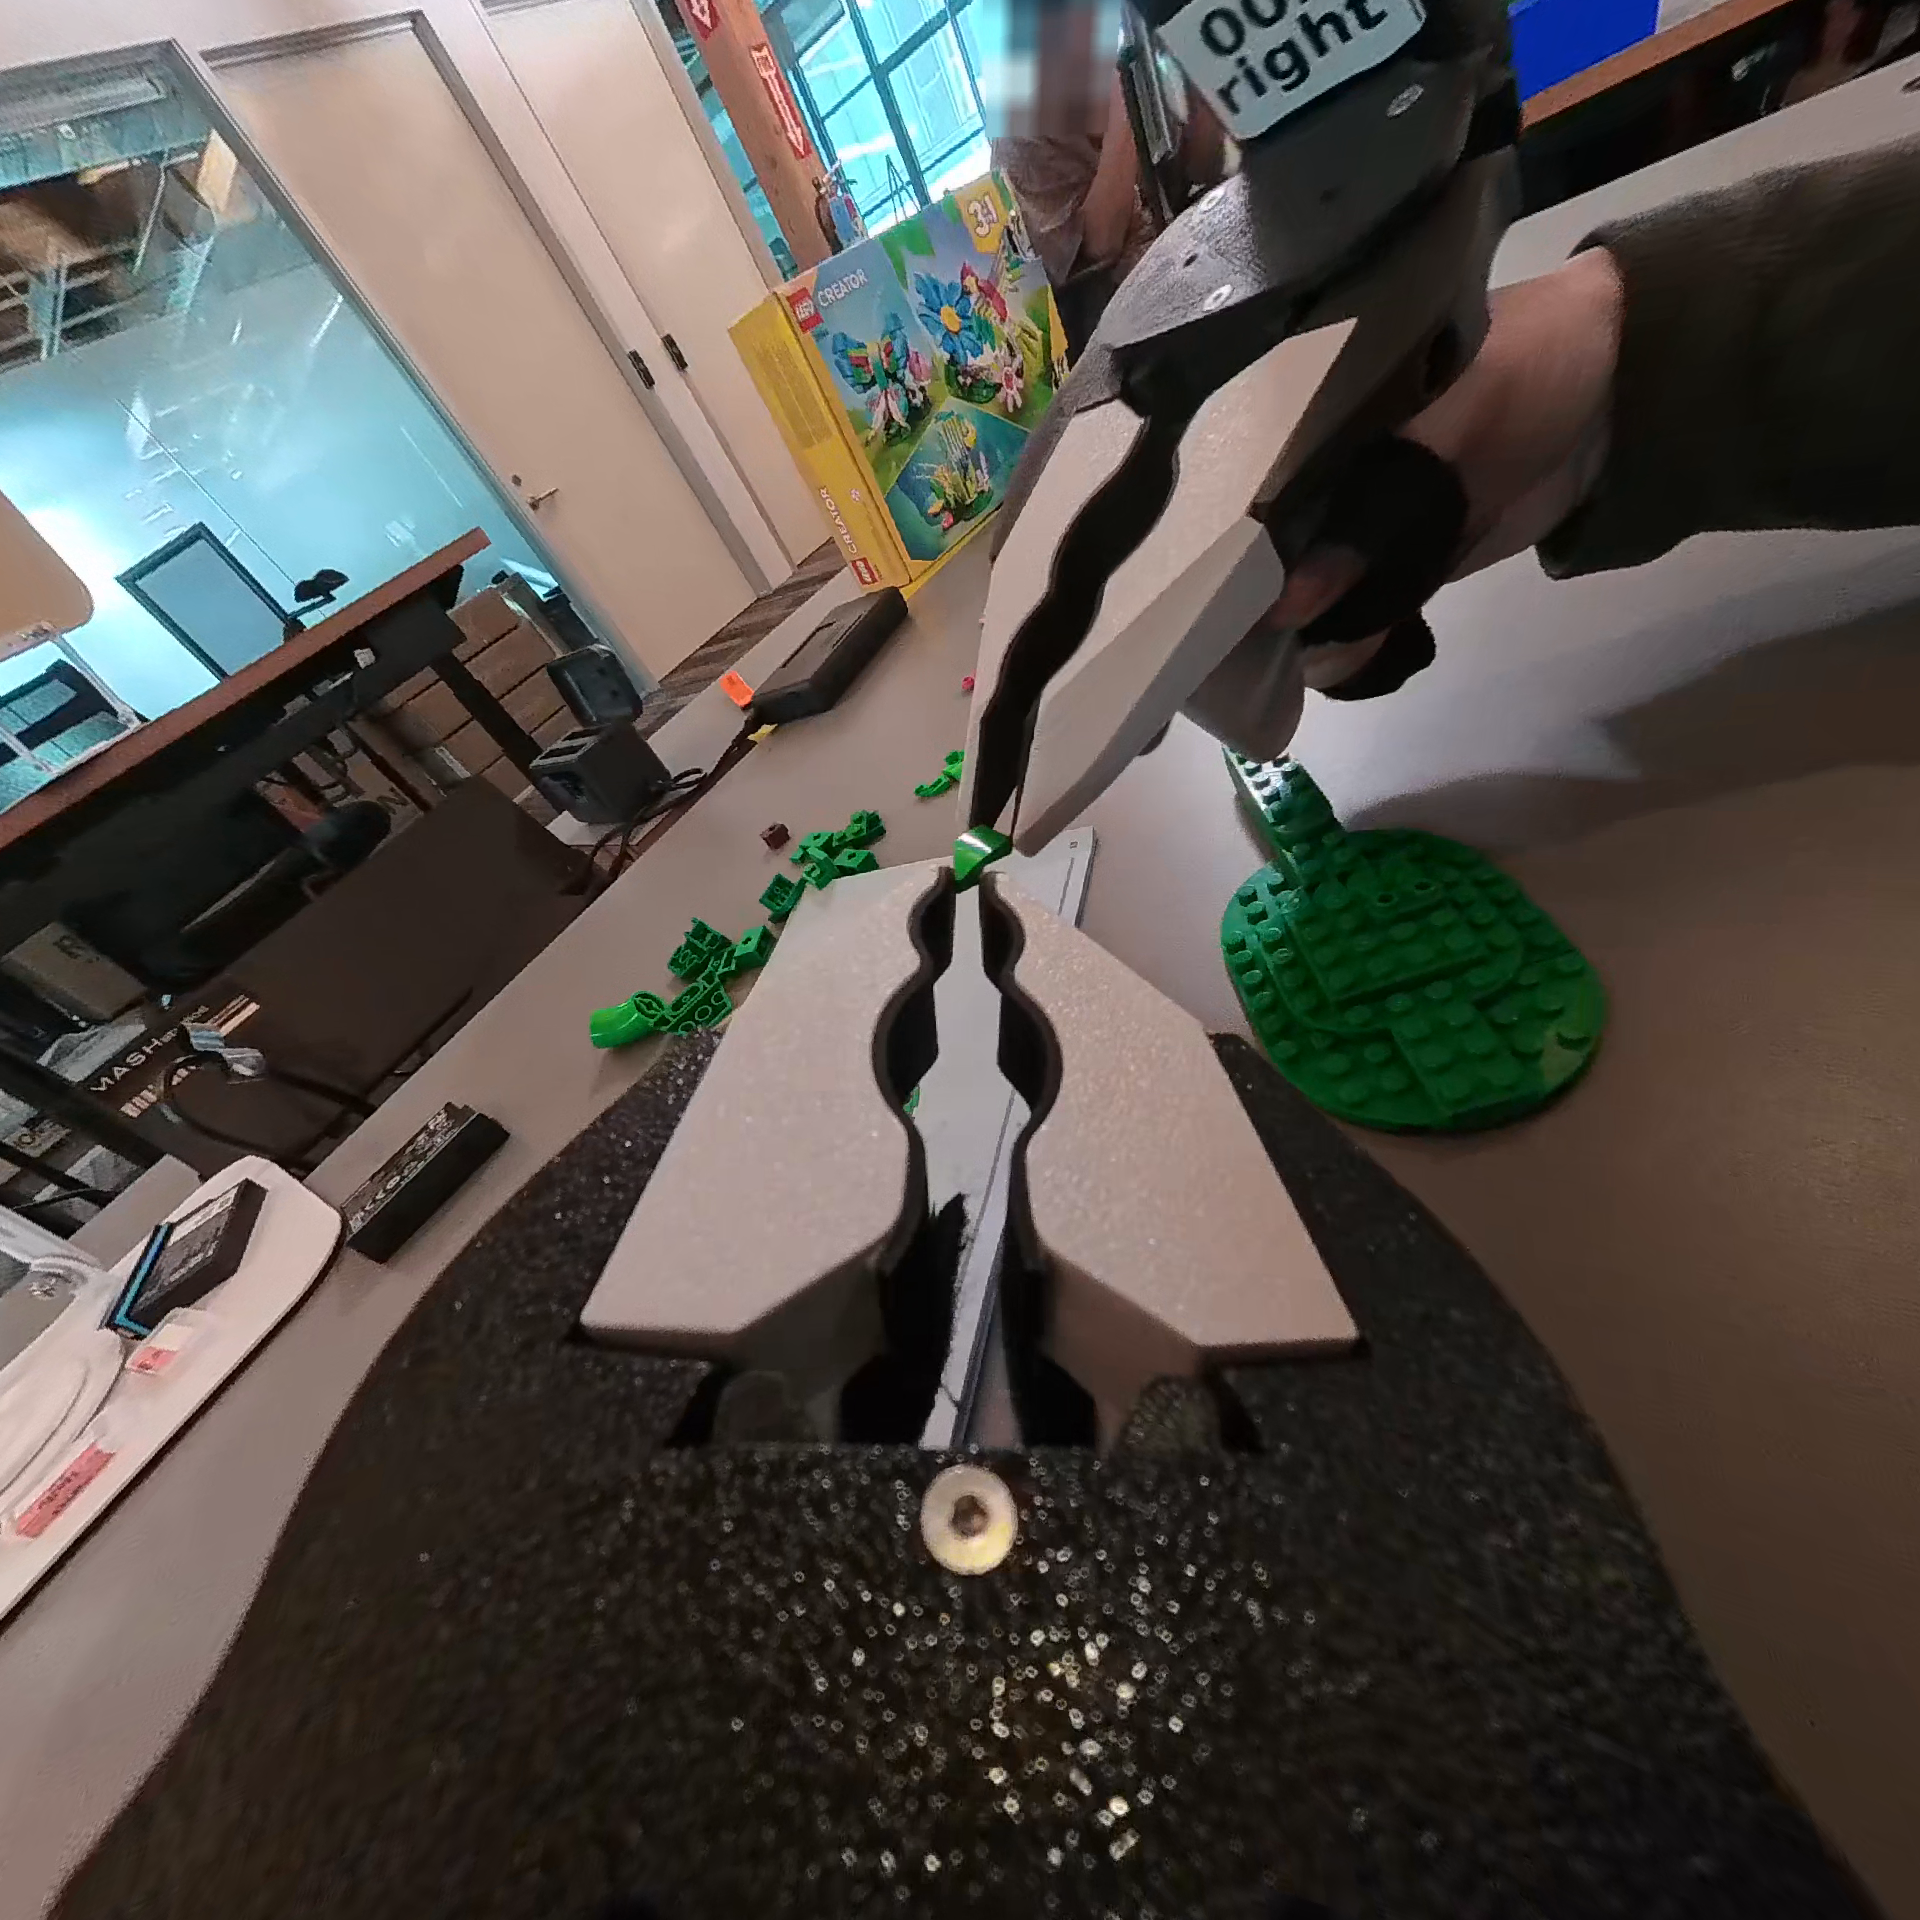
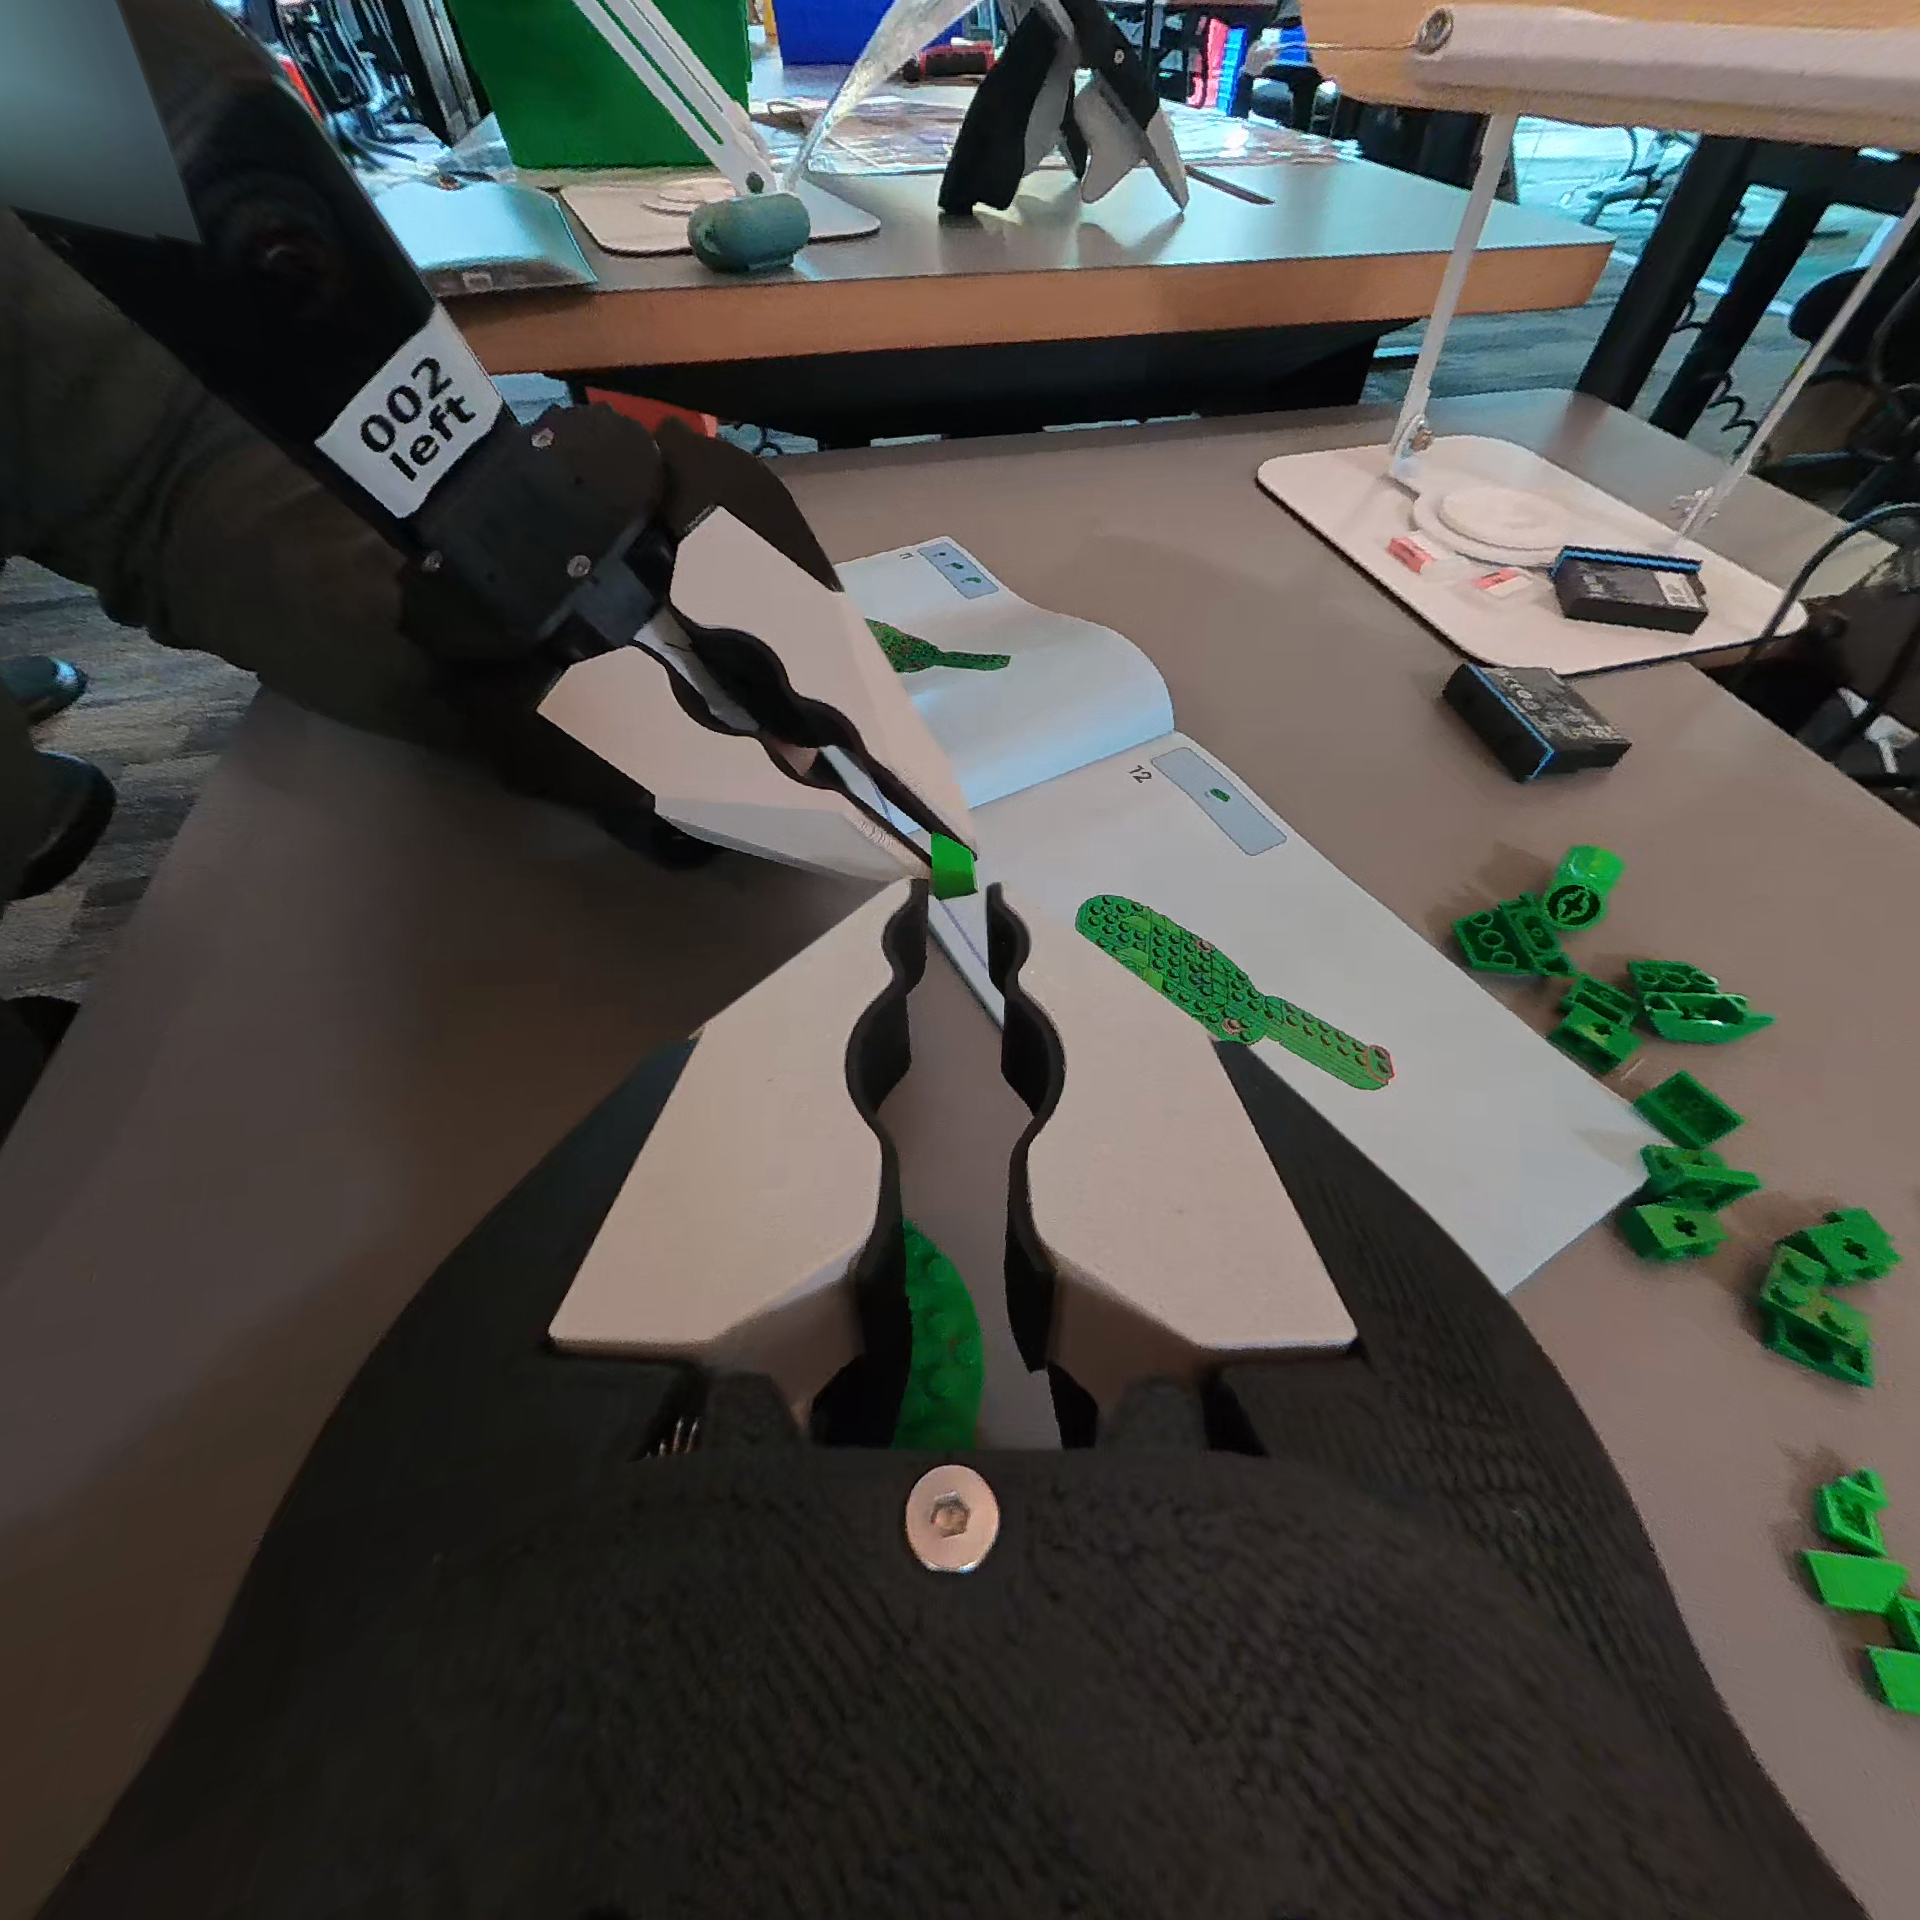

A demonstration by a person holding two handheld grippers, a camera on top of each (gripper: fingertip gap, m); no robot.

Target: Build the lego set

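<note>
A small green brick hangs in the air between the two grippers' tips, above the open instruction booklet. My left gripper is shut on this brick; in the right wrist view it reaches in from the left. My right gripper is slightly open, with its tips on either side of the brick; in the left wrist view it comes down from the upper right. The green oval baseplate build with an upright stem stands on the table to the right.
Loose green pieces lie right of the booklet and also show in the left wrist view. The yellow set box stands at the far end. Black battery packs and a white stand base sit at the back right. The grippers are tip to tip, or close to it.
</note>
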